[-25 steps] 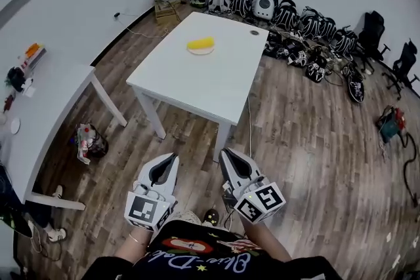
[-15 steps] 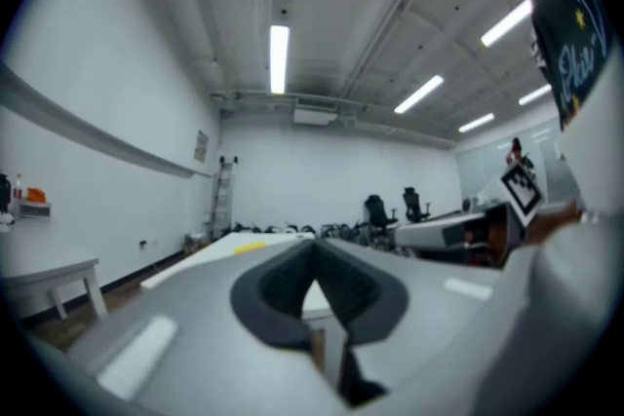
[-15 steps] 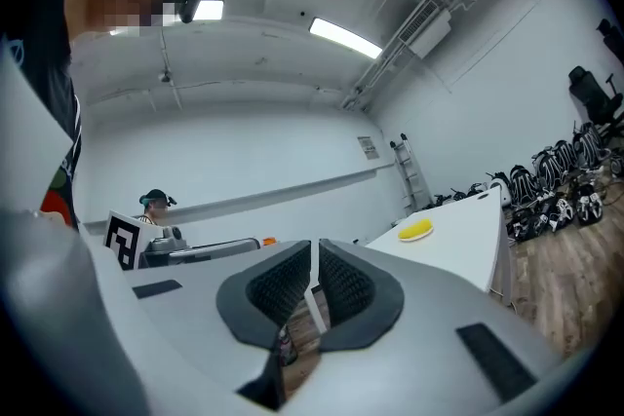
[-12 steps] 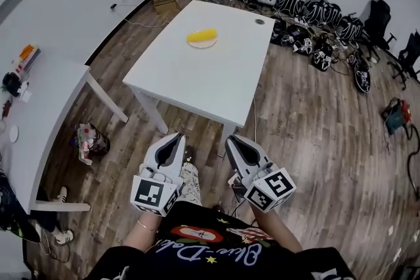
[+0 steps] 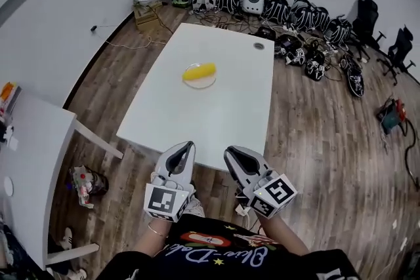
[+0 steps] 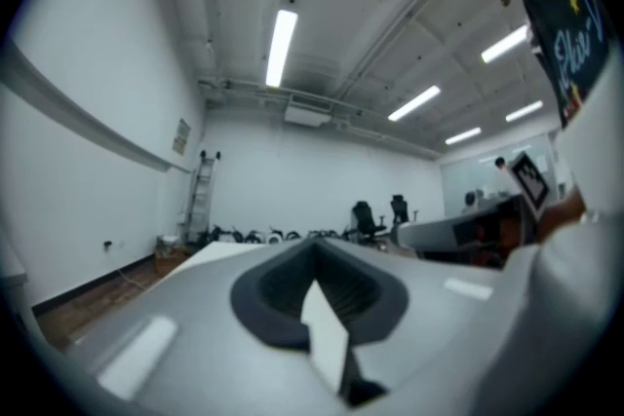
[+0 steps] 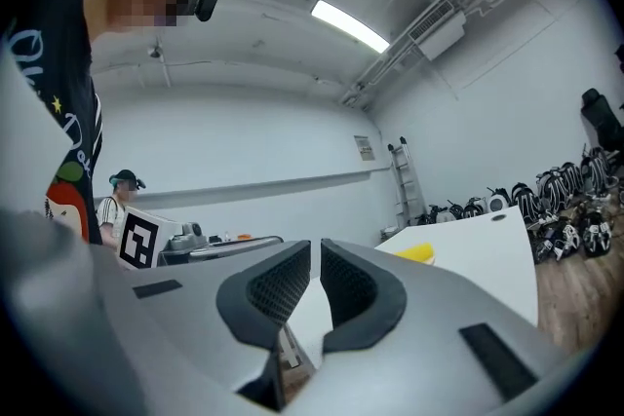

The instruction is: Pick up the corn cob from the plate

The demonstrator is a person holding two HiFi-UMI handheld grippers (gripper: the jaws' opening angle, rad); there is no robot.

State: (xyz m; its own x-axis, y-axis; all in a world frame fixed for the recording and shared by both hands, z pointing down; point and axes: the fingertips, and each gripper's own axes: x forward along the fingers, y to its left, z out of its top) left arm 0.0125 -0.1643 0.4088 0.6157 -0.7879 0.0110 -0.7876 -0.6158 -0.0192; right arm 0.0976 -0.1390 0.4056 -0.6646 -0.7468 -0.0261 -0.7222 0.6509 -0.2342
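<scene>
A yellow corn cob [image 5: 199, 71] lies on a small clear plate [image 5: 200, 82] near the middle of a white table [image 5: 230, 108]. Both grippers hang side by side at the table's near edge, well short of the plate. The left gripper [image 5: 188, 147] is shut and holds nothing, and so is the right gripper [image 5: 230, 154]. In the right gripper view, the corn cob [image 7: 417, 253] shows on the table [image 7: 487, 248] beyond the closed jaws of the right gripper [image 7: 315, 253]. The left gripper view shows the left gripper [image 6: 314, 248] with its dark pads together and only the far room beyond.
A row of backpacks [image 5: 289, 10] and office chairs [image 5: 367, 16] line the far wall. A cardboard box [image 5: 146, 10] sits at the back left. A second white table [image 5: 33, 141] stands to the left, with a bag [image 5: 85, 180] on the floor beside it.
Both grippers have travelled forward together across the floor to the table's near edge. The table and corn now sit closer and more central. Jaws stayed shut.
</scene>
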